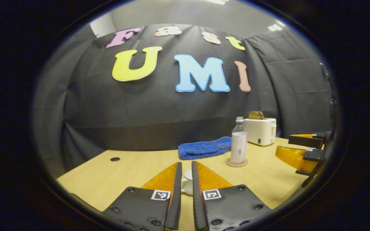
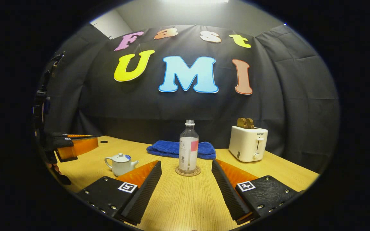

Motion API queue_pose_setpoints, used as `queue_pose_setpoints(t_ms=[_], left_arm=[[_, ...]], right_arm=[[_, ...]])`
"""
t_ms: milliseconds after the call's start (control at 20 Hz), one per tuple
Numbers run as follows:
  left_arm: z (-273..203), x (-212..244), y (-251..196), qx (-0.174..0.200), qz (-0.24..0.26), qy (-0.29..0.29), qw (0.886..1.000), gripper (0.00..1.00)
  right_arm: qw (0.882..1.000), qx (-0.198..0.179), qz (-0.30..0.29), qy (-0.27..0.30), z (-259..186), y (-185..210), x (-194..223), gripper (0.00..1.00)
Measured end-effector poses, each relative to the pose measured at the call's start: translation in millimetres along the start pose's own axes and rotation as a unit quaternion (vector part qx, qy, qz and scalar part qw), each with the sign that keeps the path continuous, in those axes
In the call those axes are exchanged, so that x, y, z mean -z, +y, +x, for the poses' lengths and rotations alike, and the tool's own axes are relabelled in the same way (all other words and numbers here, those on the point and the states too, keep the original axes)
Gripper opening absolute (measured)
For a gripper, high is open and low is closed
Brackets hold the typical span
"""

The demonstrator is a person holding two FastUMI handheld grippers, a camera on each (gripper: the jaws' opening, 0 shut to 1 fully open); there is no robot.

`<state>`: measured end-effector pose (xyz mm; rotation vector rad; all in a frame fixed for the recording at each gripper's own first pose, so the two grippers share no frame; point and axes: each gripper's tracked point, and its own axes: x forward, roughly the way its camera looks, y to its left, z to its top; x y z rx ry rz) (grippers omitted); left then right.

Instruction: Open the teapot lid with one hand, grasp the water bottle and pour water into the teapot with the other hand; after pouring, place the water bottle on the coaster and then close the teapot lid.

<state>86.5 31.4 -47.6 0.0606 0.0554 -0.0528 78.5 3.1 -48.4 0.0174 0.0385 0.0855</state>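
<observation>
The small white ceramic teapot (image 2: 120, 163), lid on, sits left of the clear plastic water bottle (image 2: 188, 147) on its round cork coaster (image 2: 188, 171). The left gripper (image 1: 185, 183), fingers narrow, should straddle the lid knob squarely; the right gripper (image 2: 186, 179) waits spread wide.

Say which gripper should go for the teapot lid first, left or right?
Left. The left gripper has the teapot straight ahead between its narrow fingers. The right gripper is open and lined up on the water bottle, which stands on the coaster.
</observation>
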Motion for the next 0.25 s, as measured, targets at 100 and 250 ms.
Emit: queue_pose_setpoints(t_ms=[100,250], left_arm=[[-14,2,5,-0.005,0.000,-0.006,1.000,0.26],[-28,2,7,-0.008,-0.014,-0.022,1.000,0.26]], right_arm=[[1.000,0.003,0.000,-0.002,-10,6,0,0.97],[1.000,0.012,0.004,-0.016,-25,13,-5,0.97]])
